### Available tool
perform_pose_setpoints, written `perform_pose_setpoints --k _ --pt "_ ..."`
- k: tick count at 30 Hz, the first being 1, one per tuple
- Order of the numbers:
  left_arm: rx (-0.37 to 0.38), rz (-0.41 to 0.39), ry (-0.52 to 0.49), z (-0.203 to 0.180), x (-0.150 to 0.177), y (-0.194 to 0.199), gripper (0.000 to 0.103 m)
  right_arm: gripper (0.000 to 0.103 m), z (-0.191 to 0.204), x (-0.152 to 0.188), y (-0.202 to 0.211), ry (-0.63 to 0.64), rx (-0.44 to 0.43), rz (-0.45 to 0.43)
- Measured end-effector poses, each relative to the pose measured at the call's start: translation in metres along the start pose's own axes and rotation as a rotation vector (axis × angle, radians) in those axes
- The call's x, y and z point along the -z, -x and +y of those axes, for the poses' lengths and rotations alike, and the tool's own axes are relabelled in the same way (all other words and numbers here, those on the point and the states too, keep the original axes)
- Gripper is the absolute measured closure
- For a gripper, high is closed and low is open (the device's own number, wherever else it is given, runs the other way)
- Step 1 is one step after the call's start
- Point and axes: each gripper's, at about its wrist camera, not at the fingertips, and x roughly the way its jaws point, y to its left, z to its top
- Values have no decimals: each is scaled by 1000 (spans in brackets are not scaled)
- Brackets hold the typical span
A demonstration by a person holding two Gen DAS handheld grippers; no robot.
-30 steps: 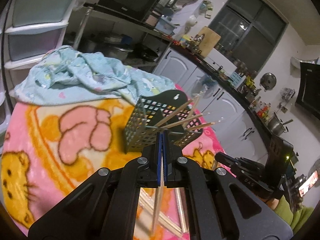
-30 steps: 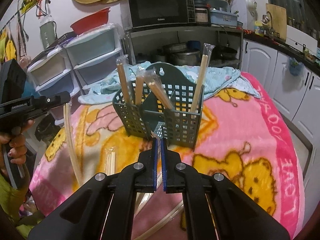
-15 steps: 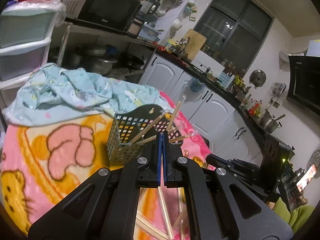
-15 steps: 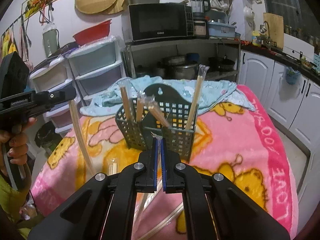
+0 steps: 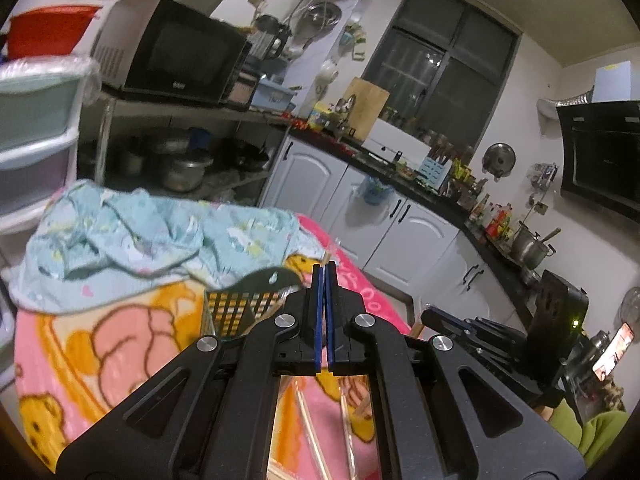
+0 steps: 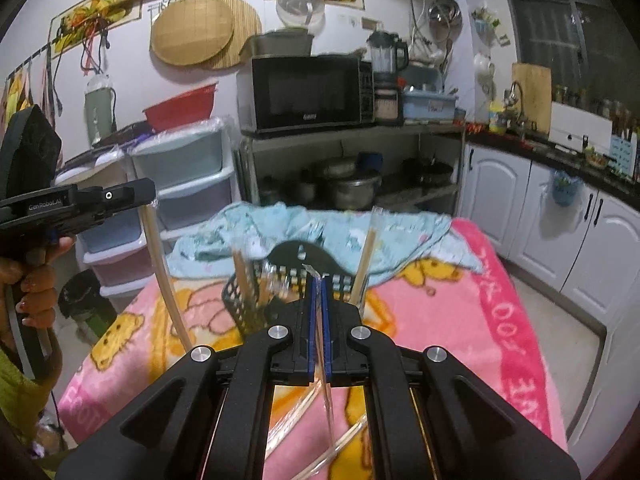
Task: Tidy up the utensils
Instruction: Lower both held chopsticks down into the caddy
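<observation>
Upright, wrapped chopsticks (image 6: 362, 266) fill dark basket (image 6: 240, 300).

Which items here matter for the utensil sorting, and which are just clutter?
Job: basket, chopsticks in it, loose chopsticks on blanket, pair in left gripper, sleeve in right gripper.
Clutter: blue cloth, microwave, drawers, pots.

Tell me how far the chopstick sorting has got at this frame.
Done: several wrapped chopstick pairs stand in the dark mesh caddy. In hand: the left gripper is shut on one wrapped pair, and the right gripper pinches a clear wrapper. Left: loose pairs lie on the pink blanket.
</observation>
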Motion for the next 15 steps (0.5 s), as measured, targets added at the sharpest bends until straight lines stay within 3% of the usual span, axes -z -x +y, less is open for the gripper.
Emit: perform_pose_setpoints --k 15 --pt "-6 -130 -76 -22 -59 16 103 100 -2 -67 23 47 18 -162"
